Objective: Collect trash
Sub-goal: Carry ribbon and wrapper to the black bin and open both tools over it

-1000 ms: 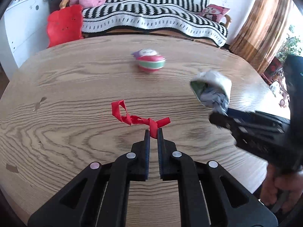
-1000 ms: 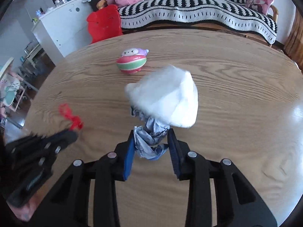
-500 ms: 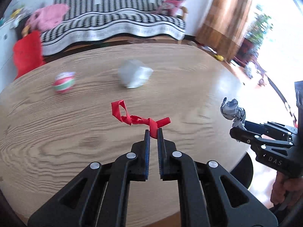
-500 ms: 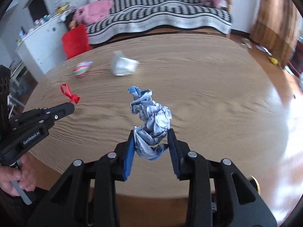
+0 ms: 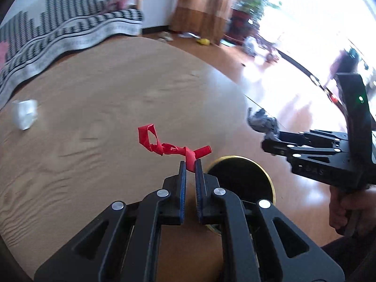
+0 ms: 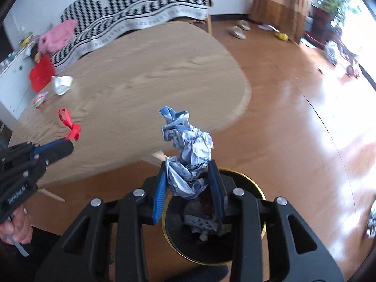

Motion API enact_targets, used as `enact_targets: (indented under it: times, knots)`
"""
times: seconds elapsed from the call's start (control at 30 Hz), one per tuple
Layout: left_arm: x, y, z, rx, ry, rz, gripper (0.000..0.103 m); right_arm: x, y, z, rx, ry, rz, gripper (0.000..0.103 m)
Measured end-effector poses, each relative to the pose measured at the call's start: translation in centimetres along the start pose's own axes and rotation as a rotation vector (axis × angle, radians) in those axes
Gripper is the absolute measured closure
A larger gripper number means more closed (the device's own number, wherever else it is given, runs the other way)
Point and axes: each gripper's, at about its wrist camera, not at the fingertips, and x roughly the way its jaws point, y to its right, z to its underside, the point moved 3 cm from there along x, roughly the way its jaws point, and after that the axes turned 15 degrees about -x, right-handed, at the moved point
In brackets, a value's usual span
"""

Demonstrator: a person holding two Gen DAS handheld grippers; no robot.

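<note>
Two hand-held grippers have swung away from the middle of the wooden table (image 6: 141, 75) toward its near right edge, where a round black bin with a gold rim (image 6: 258, 195) stands on the floor below.

The right gripper (image 6: 188, 183) pinches a crumpled blue-and-white paper wad (image 6: 188, 150) between its blue pads. A second ago this wad sat tucked inside a white paper cup (image 6: 61, 84); the cup now lies alone on the table's far left side, near a small striped toy (image 6: 39, 101). The wad hangs directly over the bin's opening, where other scraps already lie.

The left gripper (image 5: 190, 164) is pressed together on a twisted red ribbon (image 5: 169, 145), held the same way as before. In its own view the ribbon is above the table's edge, just beside the bin's rim (image 5: 270, 181), not yet over the opening.

Judging from this, the wad looks ready to be dropped, while the ribbon likely needs a short carry further right first. The cup probably remains to be collected.
</note>
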Motion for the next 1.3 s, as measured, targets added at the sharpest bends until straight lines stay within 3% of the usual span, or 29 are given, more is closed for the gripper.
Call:
enact_targets:
  times: [0.2, 0.47, 1.0, 1.07, 1.17, 1.3]
  knots:
    - [2.7, 4.6, 1.7, 0.074, -0.051, 0.042, 0.096, 1.6, 2.9, 3.9, 0.032, -0.095, 0.001, 0.069]
    - [5.3, 5.5, 2.1, 0.084, -0.099, 0.042, 0.096, 5.9, 4.5, 7.8, 0.071, -0.28, -0.034, 0.069]
    - [5.7, 4.5, 2.2, 0.072, -0.103, 0.022, 0.096, 9.5, 3.1, 7.4, 0.07, -0.368, -0.047, 0.066]
    - [5.6, 4.6, 2.3, 0.072, -0.103, 0.023, 0.096, 9.7, 3.0, 7.3, 0.079, -0.369, -0.057, 0.06]
    - [5.8, 5.1, 2.6, 0.073, -0.108, 0.024, 0.096, 9.6, 3.4, 7.0, 0.085, -0.355, -0.051, 0.034]
    - [6.3, 5.5, 2.9, 0.077, -0.129, 0.034, 0.096, 9.1, 4.0, 6.9, 0.114, -0.337, -0.045, 0.03]
